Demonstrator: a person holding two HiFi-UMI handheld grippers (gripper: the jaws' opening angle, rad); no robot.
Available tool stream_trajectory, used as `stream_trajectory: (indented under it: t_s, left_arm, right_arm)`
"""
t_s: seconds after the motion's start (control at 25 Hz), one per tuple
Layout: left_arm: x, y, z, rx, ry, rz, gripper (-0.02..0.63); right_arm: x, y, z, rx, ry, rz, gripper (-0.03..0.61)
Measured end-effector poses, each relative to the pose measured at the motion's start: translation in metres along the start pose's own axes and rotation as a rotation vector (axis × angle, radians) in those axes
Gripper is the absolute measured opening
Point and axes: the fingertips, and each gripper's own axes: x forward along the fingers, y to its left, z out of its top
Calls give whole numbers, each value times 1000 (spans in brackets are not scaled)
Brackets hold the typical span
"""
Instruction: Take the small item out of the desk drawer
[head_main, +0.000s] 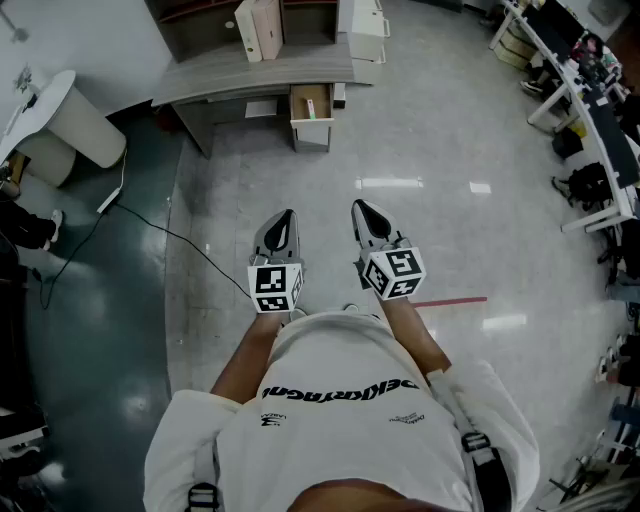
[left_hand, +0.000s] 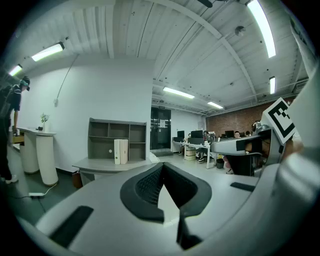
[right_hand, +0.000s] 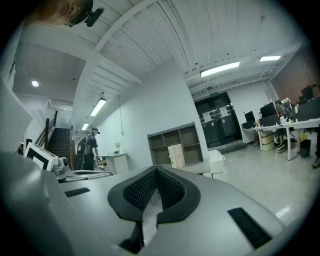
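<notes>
The grey desk (head_main: 260, 70) stands far ahead across the floor. Its wooden drawer (head_main: 297, 104) is pulled open, and a small greenish item (head_main: 310, 108) lies inside. I hold both grippers in front of my chest, pointing toward the desk and well short of it. The left gripper (head_main: 287, 216) is shut with nothing between its jaws, its tips meeting in its own view (left_hand: 162, 165). The right gripper (head_main: 360, 208) is shut and empty as well (right_hand: 156, 169). In the left gripper view the desk (left_hand: 107, 164) is visible; the drawer is hidden there.
Two pale binders (head_main: 258, 28) stand on the desk below an open shelf unit (left_hand: 117, 140). A white cabinet (head_main: 367, 35) sits right of the desk, a white rounded counter (head_main: 60, 120) at the left. A black cable (head_main: 150, 228) crosses the floor. Office desks (head_main: 590, 110) line the right side.
</notes>
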Motion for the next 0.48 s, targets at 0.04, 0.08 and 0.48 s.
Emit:
stream_trajectory:
  t_s: [0.04, 0.08, 0.48]
  left_arm:
    - [3, -4, -1, 0, 1, 3, 15]
    - [6, -9, -1, -1, 3, 5, 15]
    - [35, -52, -11, -8, 12, 35, 15]
  right_arm:
    - [-1, -6, -1, 2, 0, -1, 31]
    - [-2, -12, -1, 2, 1, -2, 31]
    - [-12, -59, -14, -33, 26, 35, 31]
